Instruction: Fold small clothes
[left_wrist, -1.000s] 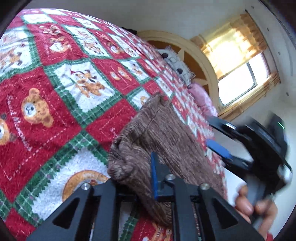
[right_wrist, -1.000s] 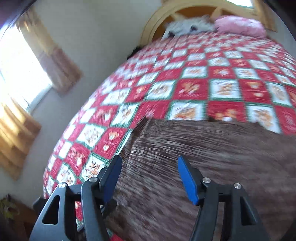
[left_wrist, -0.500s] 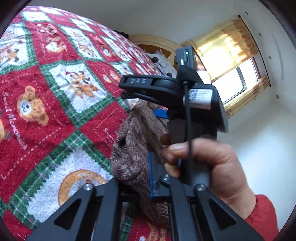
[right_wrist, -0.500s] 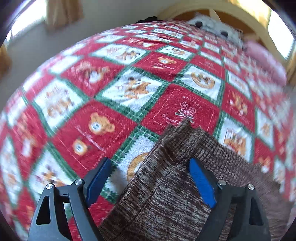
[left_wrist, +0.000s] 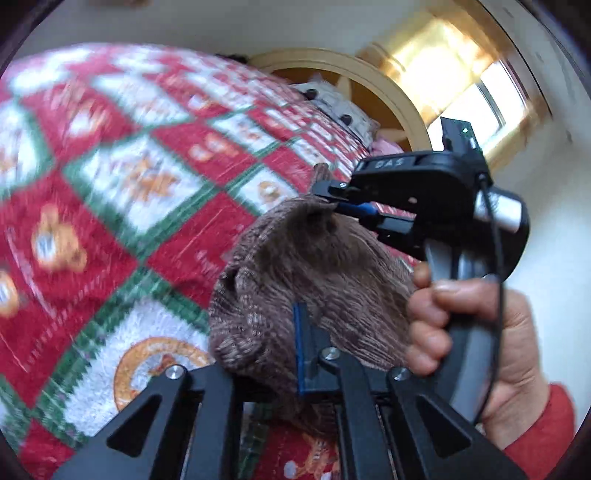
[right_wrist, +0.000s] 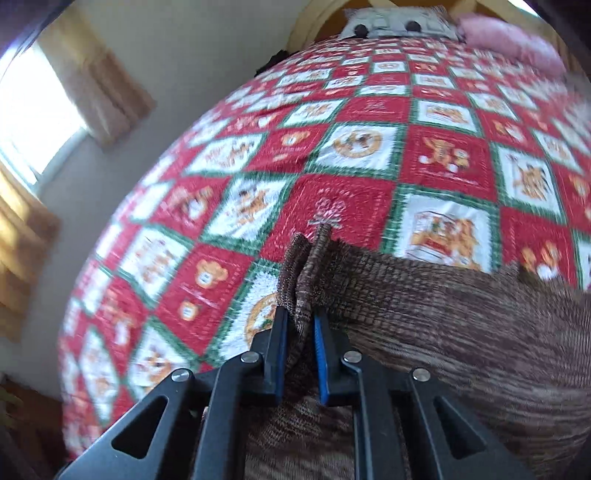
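A brown knitted garment (left_wrist: 314, 266) lies bunched on the bed quilt (left_wrist: 110, 192). My left gripper (left_wrist: 273, 332) is shut on a bundled edge of it; the cloth covers the left finger, and only the right blue pad (left_wrist: 300, 347) shows. In the left wrist view, my right gripper (left_wrist: 354, 207) reaches in from the right, held by a hand (left_wrist: 461, 325), and bites the far corner. In the right wrist view, the right gripper (right_wrist: 300, 318) has its jaws closing on a folded corner of the knit garment (right_wrist: 461, 314), with the pads pressing the fabric.
The red, green and white patchwork quilt (right_wrist: 369, 110) covers the whole bed. A wooden headboard (left_wrist: 369, 85), a grey plush pillow (right_wrist: 391, 22) and a pink pillow (right_wrist: 509, 40) sit at the far end. Curtained windows (left_wrist: 480, 85) flank the bed.
The right gripper swung over to the garment's far corner and closed from wide open onto it. The left gripper, still gripping the knit, lifted slightly and rolled.
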